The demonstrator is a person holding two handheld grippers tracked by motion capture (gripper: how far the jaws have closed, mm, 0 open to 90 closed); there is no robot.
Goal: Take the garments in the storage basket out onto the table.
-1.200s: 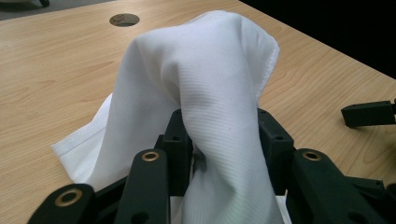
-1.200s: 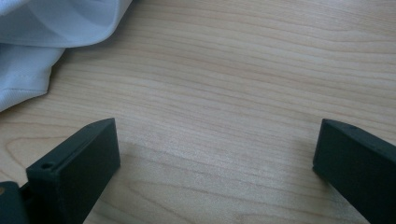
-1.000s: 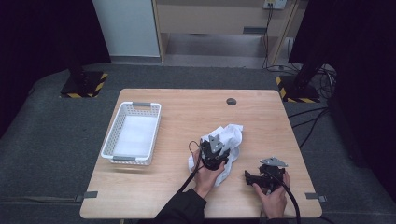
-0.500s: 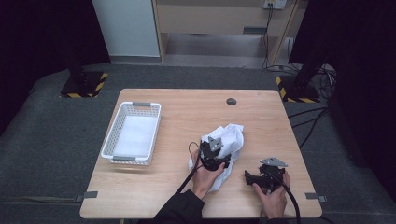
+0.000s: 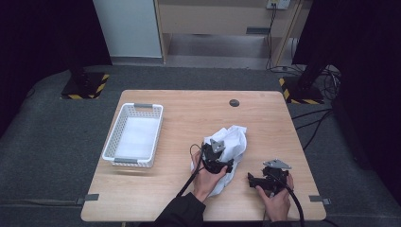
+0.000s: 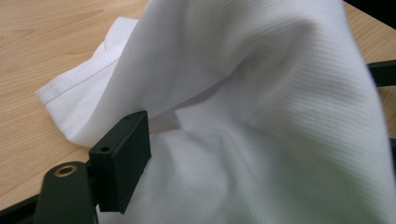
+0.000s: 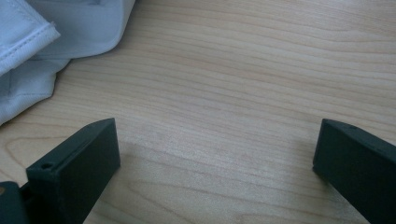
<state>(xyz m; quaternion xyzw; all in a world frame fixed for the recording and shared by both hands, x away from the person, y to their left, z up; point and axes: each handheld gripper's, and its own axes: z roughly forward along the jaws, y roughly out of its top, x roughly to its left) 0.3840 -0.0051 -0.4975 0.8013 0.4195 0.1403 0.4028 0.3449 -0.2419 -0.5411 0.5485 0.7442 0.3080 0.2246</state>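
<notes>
On the wooden tabletop (image 5: 189,118), near the front edge, lies a crumpled white cloth (image 5: 230,142), with the left tool (image 5: 218,163) pushed into its near side. Jaws of that left tool just been opening, 1 black jaw clear of the folds in the left gripper view and cloth (image 6: 261,116) bunched loosely over the other, not pinched. Just right of the cloth rests the right tool (image 5: 253,180), jaws wide apart over bare wood and holding nothing, with a white basket (image 5: 118,137) well off to the left.
</notes>
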